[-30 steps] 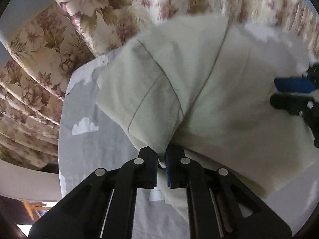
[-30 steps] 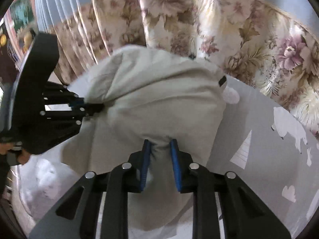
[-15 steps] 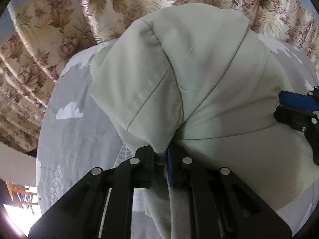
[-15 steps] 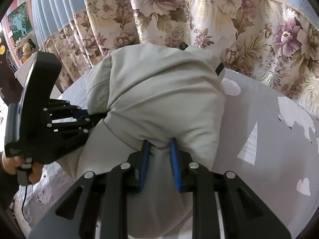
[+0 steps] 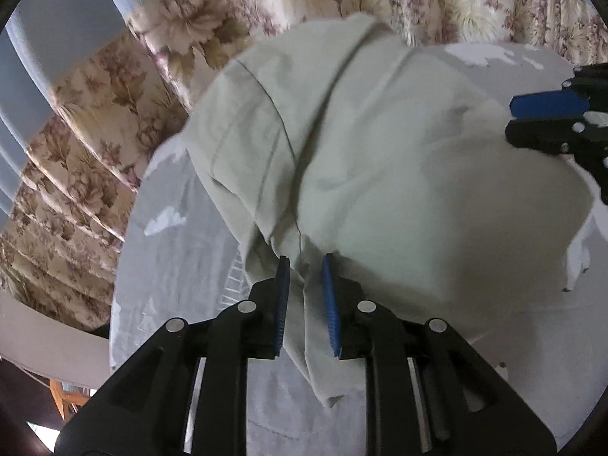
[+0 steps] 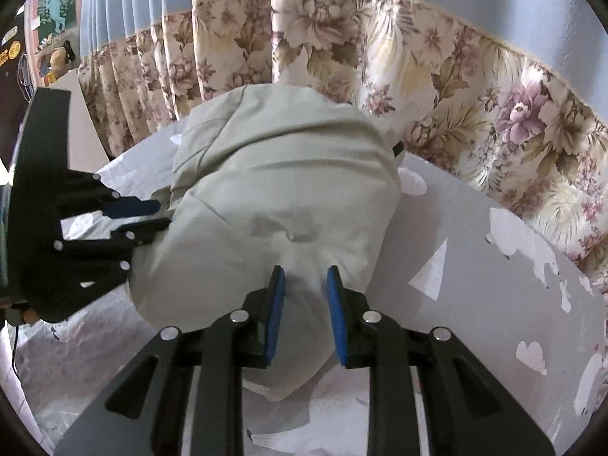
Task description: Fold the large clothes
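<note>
Both grippers are carrying the near edge of the pale green cotton garment (image 5: 380, 174) over itself, making a fold.

The garment is lying on the grey printed bedsheet (image 6: 475, 266). The left gripper (image 5: 306, 266) has just been loosening its jaws, fabric hanging slack between them; the right gripper (image 6: 303, 275) is pinching a bunched fold, keeping the edge level while it is being laid down.
</note>
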Motion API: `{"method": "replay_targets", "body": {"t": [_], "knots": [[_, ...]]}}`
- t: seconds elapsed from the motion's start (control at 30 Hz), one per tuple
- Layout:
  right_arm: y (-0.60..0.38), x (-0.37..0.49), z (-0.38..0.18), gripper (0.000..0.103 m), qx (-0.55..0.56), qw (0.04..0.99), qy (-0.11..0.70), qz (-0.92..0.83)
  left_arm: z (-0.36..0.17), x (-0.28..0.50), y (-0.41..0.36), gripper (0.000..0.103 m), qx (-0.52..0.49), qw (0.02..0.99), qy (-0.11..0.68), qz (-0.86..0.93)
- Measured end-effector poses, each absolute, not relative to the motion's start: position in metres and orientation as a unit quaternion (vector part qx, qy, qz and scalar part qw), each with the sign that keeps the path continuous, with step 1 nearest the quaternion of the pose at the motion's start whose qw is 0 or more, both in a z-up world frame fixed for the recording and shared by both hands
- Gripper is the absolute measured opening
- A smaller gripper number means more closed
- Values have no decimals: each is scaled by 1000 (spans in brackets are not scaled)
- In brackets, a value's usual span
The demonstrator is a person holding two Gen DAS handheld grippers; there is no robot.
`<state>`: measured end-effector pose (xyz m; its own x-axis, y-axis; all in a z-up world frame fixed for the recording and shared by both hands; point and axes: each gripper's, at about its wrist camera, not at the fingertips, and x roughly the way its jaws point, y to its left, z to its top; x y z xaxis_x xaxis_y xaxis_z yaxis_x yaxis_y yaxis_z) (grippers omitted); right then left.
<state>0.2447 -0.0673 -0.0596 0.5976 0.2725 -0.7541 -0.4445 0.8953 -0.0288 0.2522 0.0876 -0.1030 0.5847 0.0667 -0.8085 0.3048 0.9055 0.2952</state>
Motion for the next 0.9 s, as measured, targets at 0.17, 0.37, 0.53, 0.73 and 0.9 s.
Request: {"method": "replay_targets", "body": {"t": [0.17,0.37,0.53,0.73,0.9], "knots": [[-61,251,-74,24,-130,881,410,199,-114,257,92,16,195,861,464,-77],[-54,250,-78,24,-149,880,407,196,-120,260,94,14,197,858,467,-79],[-58,254,-60,24,-137,874,415,212,-102,260,99,20,185,859,471,-82],[-82,301,-19,24,-70,896,402,178,-46,298,118,59,93,889,444,-63],[-45,341,-31,24,-151,886,408,157,-68,351,113,53,93,873,477,-24]]}}
